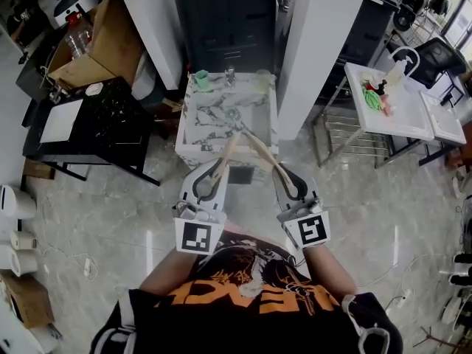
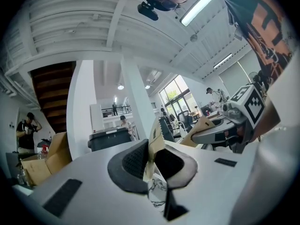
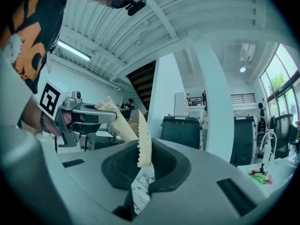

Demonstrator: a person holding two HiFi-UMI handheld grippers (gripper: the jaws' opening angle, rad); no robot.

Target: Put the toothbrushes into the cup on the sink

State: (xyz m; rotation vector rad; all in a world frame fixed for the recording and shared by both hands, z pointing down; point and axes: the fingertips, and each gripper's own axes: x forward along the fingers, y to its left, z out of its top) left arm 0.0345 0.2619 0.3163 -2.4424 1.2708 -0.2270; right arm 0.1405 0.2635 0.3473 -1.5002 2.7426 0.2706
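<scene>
Two toothbrushes in tan paper sleeves with serrated ends are held, one in each gripper. My left gripper [image 1: 216, 177] is shut on the left toothbrush sleeve [image 1: 228, 152], which also shows as the sleeve [image 2: 156, 134] between the pads. My right gripper [image 1: 284, 175] is shut on the right toothbrush sleeve [image 1: 259, 150], seen close as the sleeve [image 3: 143, 144]. Both sleeves point up and forward, crossing over the front edge of the marble sink [image 1: 191, 127]. A green cup [image 1: 200, 79] stands at the sink's back left, a pale translucent cup [image 1: 263, 80] at its back right.
A faucet [image 1: 231, 74] stands at the sink's back middle. White pillars [image 1: 317, 43] flank the sink, with a dark cabinet [image 1: 225, 21] behind. A black table [image 1: 92, 124] is to the left and a white table [image 1: 387, 113] with small items to the right.
</scene>
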